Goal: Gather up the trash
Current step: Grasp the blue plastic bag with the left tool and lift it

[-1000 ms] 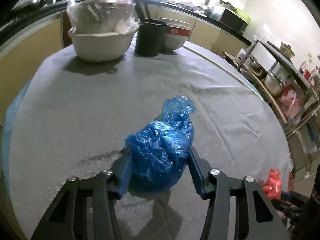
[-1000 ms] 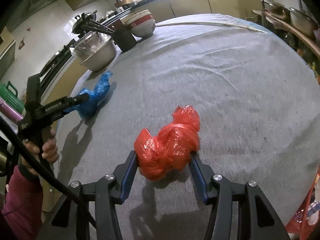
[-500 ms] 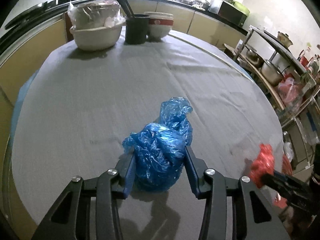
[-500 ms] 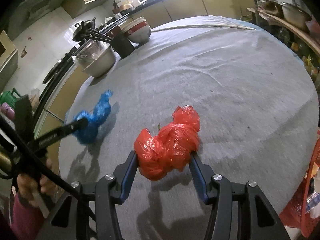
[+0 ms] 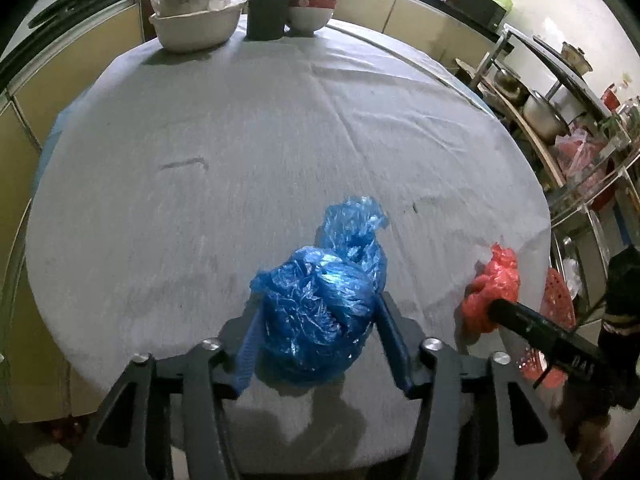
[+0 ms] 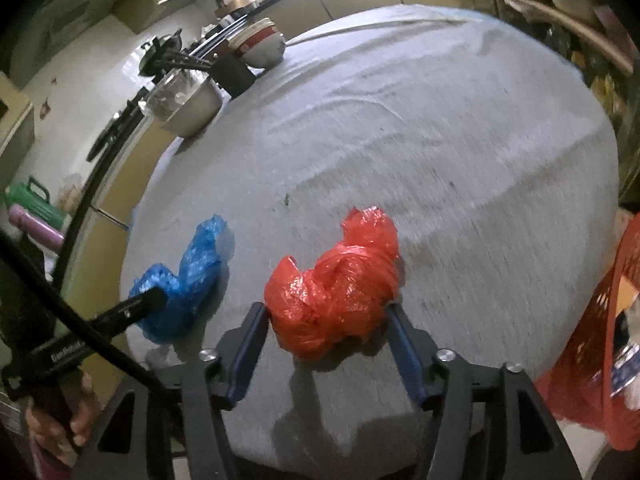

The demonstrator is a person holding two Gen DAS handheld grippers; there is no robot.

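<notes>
A crumpled blue plastic bag (image 5: 320, 312) lies near the front edge of the round grey-clothed table (image 5: 240, 140). It sits between the fingers of my left gripper (image 5: 318, 320), whose jaws are opening; the pads stand spread beside it and barely brush it. A crumpled red plastic bag (image 6: 336, 296) sits the same way inside my right gripper (image 6: 326, 316), whose jaws are also opening and not pressing on it. The blue bag (image 6: 184, 280) and the left gripper's finger (image 6: 136, 308) show at the left of the right wrist view. The red bag (image 5: 492, 288) shows at the right of the left wrist view.
A big bowl of wrapped dishes (image 5: 196, 20), a dark utensil holder (image 5: 268, 16) and stacked bowls (image 5: 310, 10) stand at the table's far edge. A red mesh basket (image 6: 600, 320) hangs below the table's right side. Shelves with pots (image 5: 552, 112) stand to the right. A hand (image 6: 60, 412) grips the left tool.
Both bags have been carried toward the table's front edge, and the blue one has come closer to the red one. Both grippers' fingers have spread wider around their bags.
</notes>
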